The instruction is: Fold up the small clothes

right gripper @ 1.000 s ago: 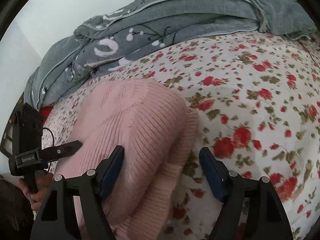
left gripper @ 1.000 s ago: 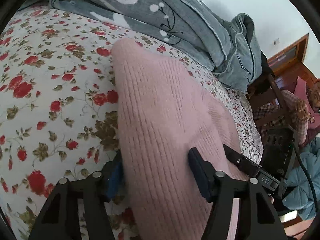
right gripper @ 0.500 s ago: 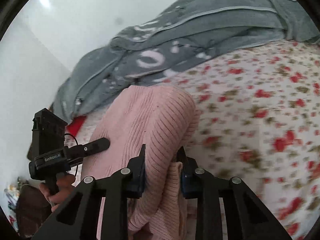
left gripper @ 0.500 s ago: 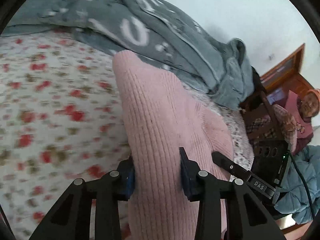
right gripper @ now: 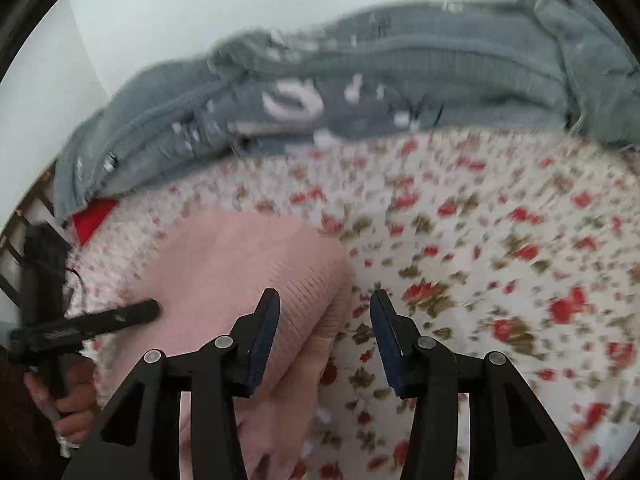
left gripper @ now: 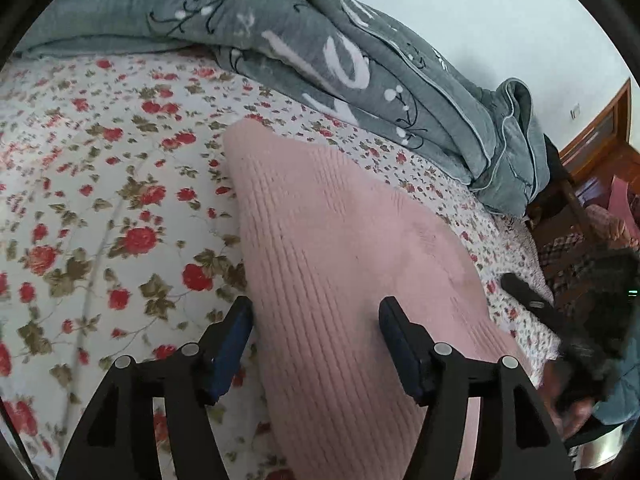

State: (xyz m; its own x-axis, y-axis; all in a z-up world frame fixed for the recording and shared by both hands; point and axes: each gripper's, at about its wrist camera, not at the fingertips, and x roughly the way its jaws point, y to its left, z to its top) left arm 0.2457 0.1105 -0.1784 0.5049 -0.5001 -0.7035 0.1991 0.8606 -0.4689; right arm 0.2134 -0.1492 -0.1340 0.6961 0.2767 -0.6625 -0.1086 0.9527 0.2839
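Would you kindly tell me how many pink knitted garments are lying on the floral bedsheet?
1: the pink ribbed knitted garment lies on the floral bedsheet, in front of the grey quilt. Others may be hidden.

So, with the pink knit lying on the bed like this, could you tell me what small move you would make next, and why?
Probably draw both grippers back off the pink sweater. The left gripper and right gripper are both opening, and no pad presses on the knit, which lies on the floral sheet. The fold looks laid, so clearing the fingers would let you check its edges.
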